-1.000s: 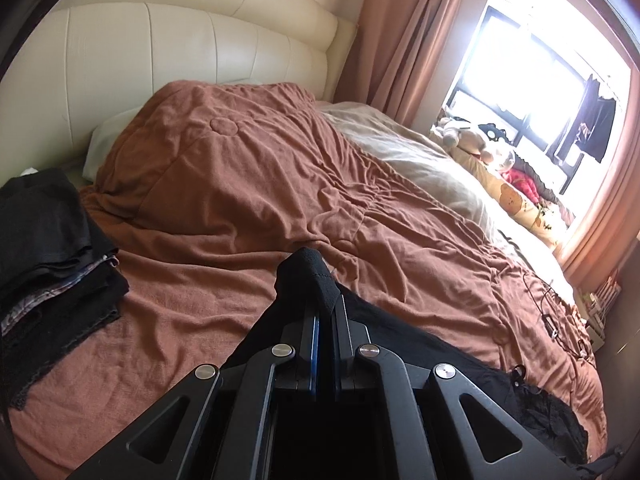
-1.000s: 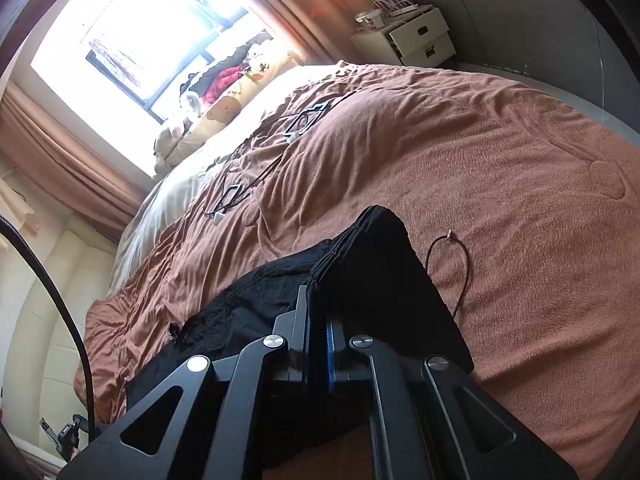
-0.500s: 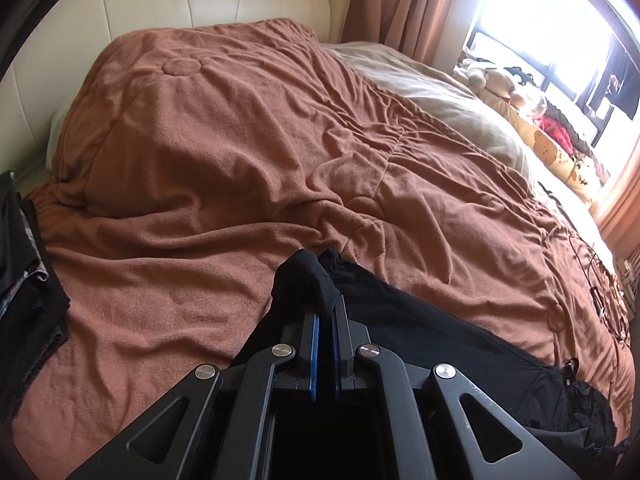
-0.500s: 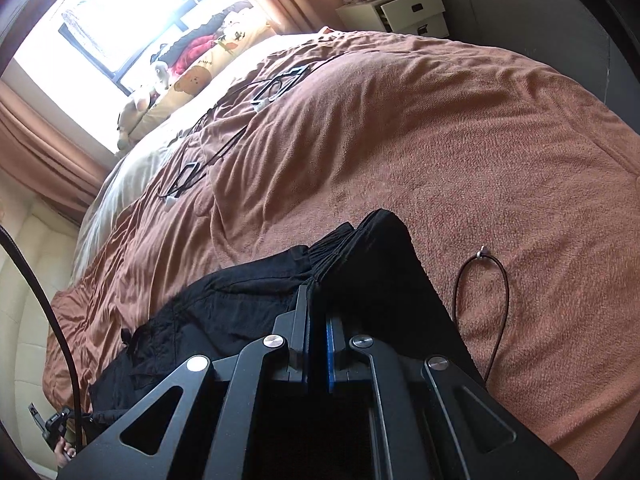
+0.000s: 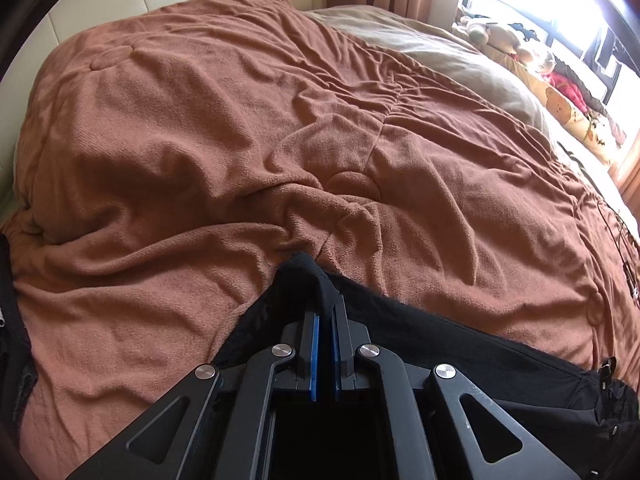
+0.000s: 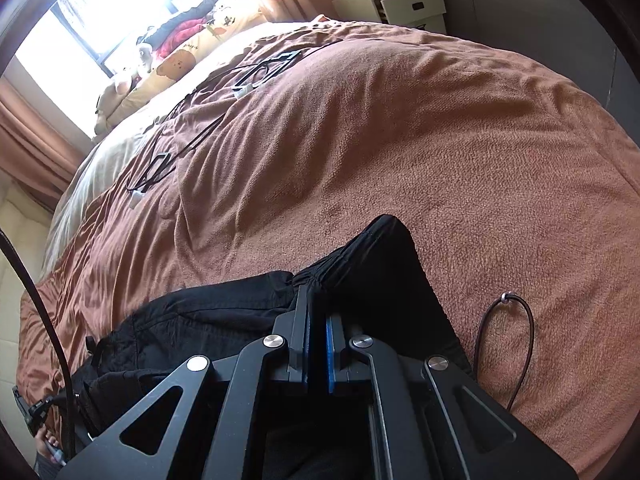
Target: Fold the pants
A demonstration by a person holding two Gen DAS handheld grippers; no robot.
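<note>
Black pants [image 5: 460,344] stretch across the brown blanket [image 5: 240,140] toward the lower right of the left wrist view. My left gripper [image 5: 324,304] is shut on a bunched corner of them, low over the blanket. In the right wrist view the same black pants [image 6: 208,320] run off to the lower left, with a flap [image 6: 384,264] standing up beside the fingers. My right gripper [image 6: 316,300] is shut on their gathered edge. The pinched cloth hides both sets of fingertips.
Black cables [image 6: 256,76] lie on the blanket toward the window, and a thin cord loop [image 6: 520,328] lies to the right of the pants. A stack of dark clothes [image 5: 8,320] sits at the left edge. Plush toys [image 5: 496,36] line the windowsill. A white nightstand [image 6: 400,4] stands beyond the bed.
Both grippers have sunk closer to the blanket with the pants still held, and tilted further down. The clothes stack has slid nearly out at the left edge of the left view.
</note>
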